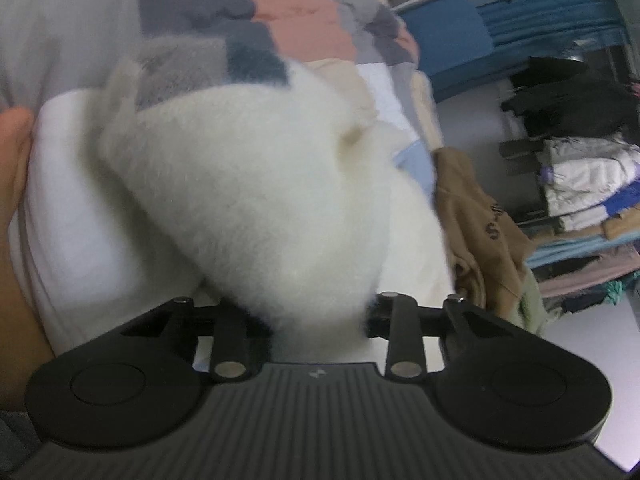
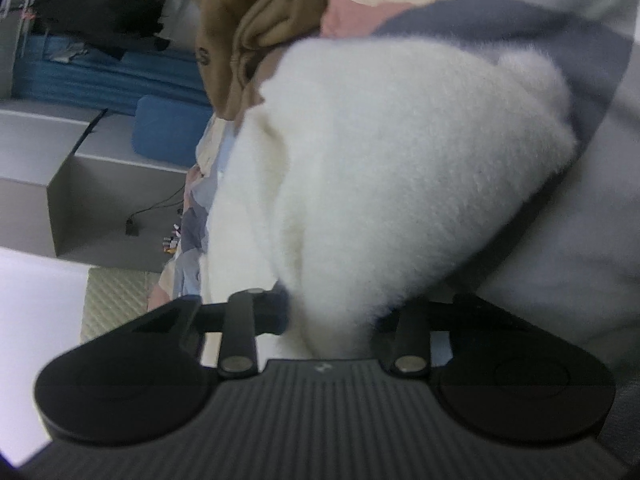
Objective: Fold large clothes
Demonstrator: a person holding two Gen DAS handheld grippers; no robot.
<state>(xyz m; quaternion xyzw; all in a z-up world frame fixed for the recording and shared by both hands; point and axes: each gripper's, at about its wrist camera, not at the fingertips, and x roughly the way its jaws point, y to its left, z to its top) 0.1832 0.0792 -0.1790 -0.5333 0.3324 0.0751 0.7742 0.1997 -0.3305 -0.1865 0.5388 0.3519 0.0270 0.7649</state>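
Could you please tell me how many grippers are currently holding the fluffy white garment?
2: the left gripper and the right gripper each pinch a bunch of the white garment; fabric hides the fingers.

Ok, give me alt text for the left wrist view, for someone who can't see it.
The left gripper is shut on a bunched, fluffy white garment that fills the middle of the blurred view. Behind it lies a patchwork bedspread; a brown garment sits to the right, with stacked folded clothes beyond.
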